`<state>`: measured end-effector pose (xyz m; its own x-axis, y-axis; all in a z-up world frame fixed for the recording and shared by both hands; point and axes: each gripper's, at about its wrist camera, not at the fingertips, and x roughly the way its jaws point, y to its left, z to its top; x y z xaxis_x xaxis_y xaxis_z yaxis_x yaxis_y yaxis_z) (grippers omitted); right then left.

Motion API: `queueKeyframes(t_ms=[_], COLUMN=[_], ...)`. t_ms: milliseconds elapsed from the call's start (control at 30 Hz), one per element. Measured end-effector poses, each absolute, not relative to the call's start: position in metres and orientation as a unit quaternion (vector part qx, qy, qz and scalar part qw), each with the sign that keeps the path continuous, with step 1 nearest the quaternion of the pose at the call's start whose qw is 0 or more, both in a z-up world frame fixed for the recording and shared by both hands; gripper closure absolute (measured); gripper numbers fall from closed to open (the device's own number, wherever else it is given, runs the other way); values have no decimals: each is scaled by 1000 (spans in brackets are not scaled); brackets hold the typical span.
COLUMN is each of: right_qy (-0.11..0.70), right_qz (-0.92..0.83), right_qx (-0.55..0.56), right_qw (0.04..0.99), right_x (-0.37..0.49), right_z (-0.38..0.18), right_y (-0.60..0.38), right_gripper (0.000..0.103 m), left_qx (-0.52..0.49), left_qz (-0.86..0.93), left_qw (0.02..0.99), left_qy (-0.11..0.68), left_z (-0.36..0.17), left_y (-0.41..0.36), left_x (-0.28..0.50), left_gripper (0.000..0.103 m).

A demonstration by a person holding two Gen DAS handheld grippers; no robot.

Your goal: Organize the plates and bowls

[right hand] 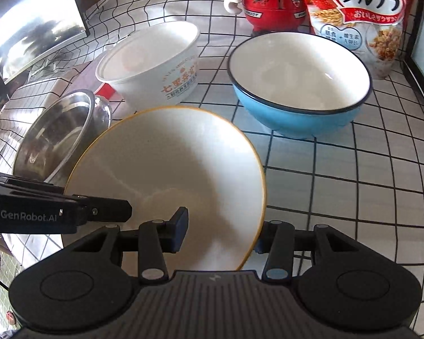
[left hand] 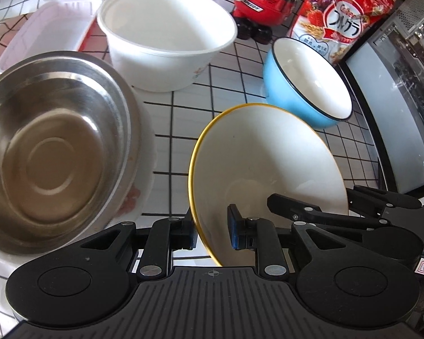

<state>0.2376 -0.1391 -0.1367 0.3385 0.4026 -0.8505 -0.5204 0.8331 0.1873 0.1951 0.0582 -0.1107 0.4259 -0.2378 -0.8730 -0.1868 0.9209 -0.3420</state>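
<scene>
Both my grippers straddle the yellow-rimmed bowl (left hand: 268, 169) rim, one finger inside, one outside. Left gripper (left hand: 212, 233) has a visible gap at the pads, not clamped. Right gripper (right hand: 222, 233) likewise, though contact there is hard to judge. Bowl is tilted, between the steel bowl (left hand: 51, 152) and blue bowl (left hand: 311, 84), white tub (left hand: 166, 36) behind.

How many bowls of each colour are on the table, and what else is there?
Steel bowl: 1
White bowl with printing: 1
Blue bowl: 1
Yellow-rimmed bowl, straddled by both tongs: 1
White tray: 1
Red figure: 1
Cereal bag: 1
Total: 7
</scene>
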Motion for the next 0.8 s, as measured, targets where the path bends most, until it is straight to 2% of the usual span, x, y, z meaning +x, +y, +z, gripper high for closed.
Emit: queueKeyframes(t_ms=[500,800], right_qy=[495,481], right_qz=[267,258], right_qx=[-53,-48], right_qw=[825,837], right_x=[236,239], right_z=[-135,-127], right_y=[-153,-160], right_gripper=[57,57], left_qx=[-182,-169], left_qz=[-16,-10], left_qw=[824,850], left_qy=[536,498], left_z=[-107,-80], left_y=[50,59], left_x=[201,188], left_gripper=[80,80])
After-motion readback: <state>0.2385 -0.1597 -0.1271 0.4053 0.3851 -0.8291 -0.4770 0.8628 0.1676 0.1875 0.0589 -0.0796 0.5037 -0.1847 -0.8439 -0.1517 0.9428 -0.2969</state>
